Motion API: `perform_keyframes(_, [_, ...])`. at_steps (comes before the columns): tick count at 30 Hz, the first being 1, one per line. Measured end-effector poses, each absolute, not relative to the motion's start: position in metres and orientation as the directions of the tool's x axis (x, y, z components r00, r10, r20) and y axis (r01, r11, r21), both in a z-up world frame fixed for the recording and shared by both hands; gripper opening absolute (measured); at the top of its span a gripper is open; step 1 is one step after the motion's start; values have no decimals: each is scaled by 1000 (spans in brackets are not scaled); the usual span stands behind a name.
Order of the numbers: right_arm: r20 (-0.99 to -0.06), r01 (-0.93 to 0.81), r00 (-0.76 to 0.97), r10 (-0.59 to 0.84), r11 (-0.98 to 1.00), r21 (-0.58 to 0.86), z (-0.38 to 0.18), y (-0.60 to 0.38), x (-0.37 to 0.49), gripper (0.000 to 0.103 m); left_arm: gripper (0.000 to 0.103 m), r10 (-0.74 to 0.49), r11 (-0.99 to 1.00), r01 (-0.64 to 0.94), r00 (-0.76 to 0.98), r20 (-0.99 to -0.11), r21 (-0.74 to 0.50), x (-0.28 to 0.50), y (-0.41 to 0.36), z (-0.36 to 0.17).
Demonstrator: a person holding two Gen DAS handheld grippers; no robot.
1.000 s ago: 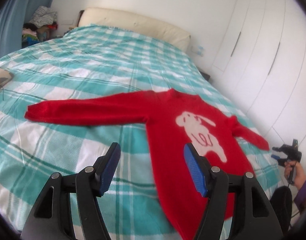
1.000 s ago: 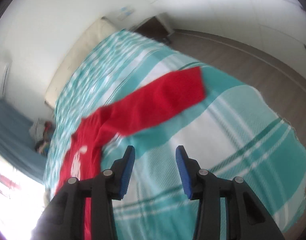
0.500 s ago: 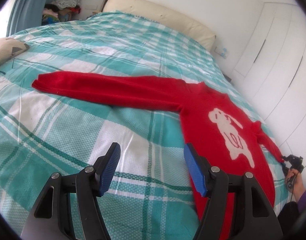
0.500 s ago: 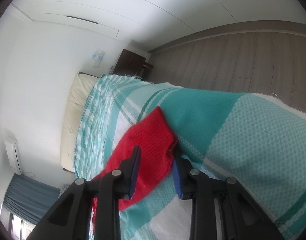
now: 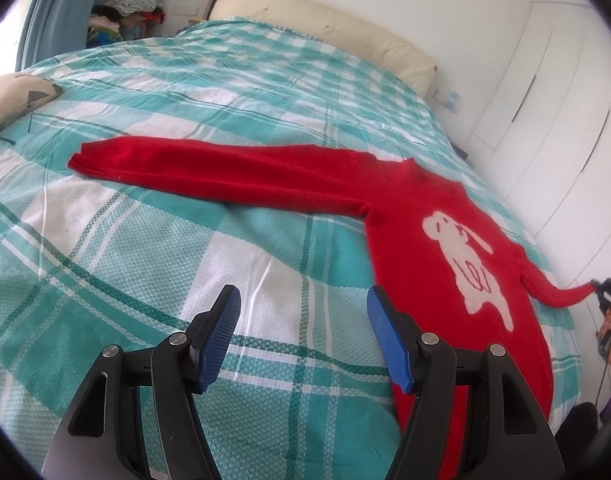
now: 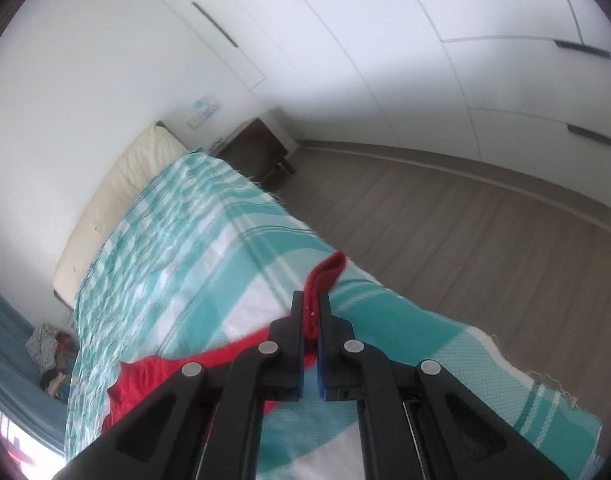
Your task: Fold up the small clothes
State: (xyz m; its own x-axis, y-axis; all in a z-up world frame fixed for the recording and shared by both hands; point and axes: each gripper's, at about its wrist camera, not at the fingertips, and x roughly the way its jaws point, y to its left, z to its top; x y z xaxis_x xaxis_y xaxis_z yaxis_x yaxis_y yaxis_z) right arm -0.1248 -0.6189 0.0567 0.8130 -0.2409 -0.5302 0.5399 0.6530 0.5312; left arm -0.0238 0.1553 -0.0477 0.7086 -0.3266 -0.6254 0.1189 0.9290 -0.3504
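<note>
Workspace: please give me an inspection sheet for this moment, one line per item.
Surface: bed with teal checked cover.
Job's things: red sweater lies flat, front up; one sleeve spread out, other sleeve's cuff lifted.
Clutter: cushion at the bed's edge; clothes pile in the corner.
Grippers: left gripper open above the cover, holding nothing; right gripper shut on the cuff.
Cables: nothing seen.
Surroundings: wardrobe, wooden floor, nightstand.
</note>
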Motion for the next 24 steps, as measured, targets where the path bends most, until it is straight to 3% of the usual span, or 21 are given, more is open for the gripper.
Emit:
perform_keyframes(4, [-445,320,892,-81,809,493,129,-538,-62,4,68,-337,925,118,697,-633,-362,-18,154,-50])
perform_keyframes(8, [-424,56,892,158,892,449,170,-421,9,4,68,-344,923,123,688,-639,-365,-13,152,-51])
perform_keyframes(12, [-476,-124,815,330,902,413,160,-306,64,4,68,-335,928,114,673,-659,-355,-13,153,-54])
perform_keyframes(17, [-587,-191,715,380,914,359,95,-212,120,4,68,-336,924,96,664,-668,-370,-12,157,-57])
perform_keyframes(19, [-651,-205,622,435,893,401,57,-190,143,10,68,-333,925,91,663,-670,-370,-11,158,-57])
perform_keyframes(20, [-673,-204,558,485,867,455,37,-185,150,22,68,-331,925,88,662,-672,-369,-10,158,-58])
perform_keyframes(21, [-667,-200,503,549,825,528,21,-182,155,36,68,-331,925,84,661,-674,-371,-10,159,-58])
perform_keyframes(24, [-570,-213,446,690,700,681,2,-187,148,44,68,-335,921,76,658,-675,-382,-8,161,-59])
